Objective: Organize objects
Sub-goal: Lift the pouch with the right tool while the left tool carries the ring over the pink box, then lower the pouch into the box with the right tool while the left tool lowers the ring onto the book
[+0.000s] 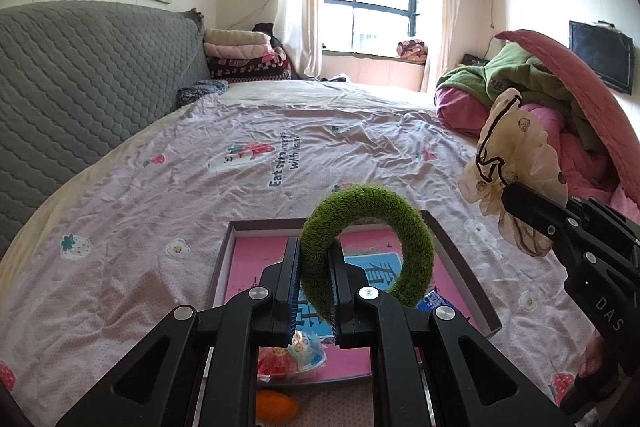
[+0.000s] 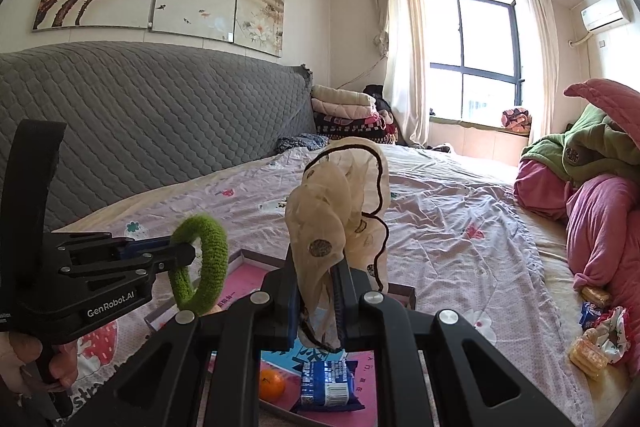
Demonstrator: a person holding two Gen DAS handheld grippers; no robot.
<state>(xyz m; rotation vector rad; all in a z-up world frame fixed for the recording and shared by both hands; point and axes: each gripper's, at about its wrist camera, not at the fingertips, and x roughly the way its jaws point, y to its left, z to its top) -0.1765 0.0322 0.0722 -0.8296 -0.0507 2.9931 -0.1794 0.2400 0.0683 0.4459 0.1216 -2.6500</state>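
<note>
My left gripper [image 1: 314, 287] is shut on a fuzzy green ring scrunchie [image 1: 372, 247] and holds it above a shallow box with a pink floor [image 1: 460, 267] on the bed. The left gripper [image 2: 188, 251] and the green scrunchie [image 2: 204, 263] also show in the right wrist view. My right gripper [image 2: 318, 303] is shut on a cream sheer scrunchie with dark trim [image 2: 340, 211], also above the box [image 2: 248, 275]. The right gripper [image 1: 516, 199] and the cream scrunchie [image 1: 516, 155] show in the left wrist view. An orange [image 2: 272, 383] and a blue snack pack [image 2: 326, 383] lie in the box.
A wrapped jelly snack [image 1: 296, 355] and the orange [image 1: 276, 405] lie under my left gripper. Yellow biscuit packs [image 2: 588, 355], a blue pack and a floral scrunchie [image 2: 612, 331] lie at the right. A heap of pink and green quilts [image 2: 592, 187] fills the right side. A grey headboard [image 2: 140, 131] runs along the left.
</note>
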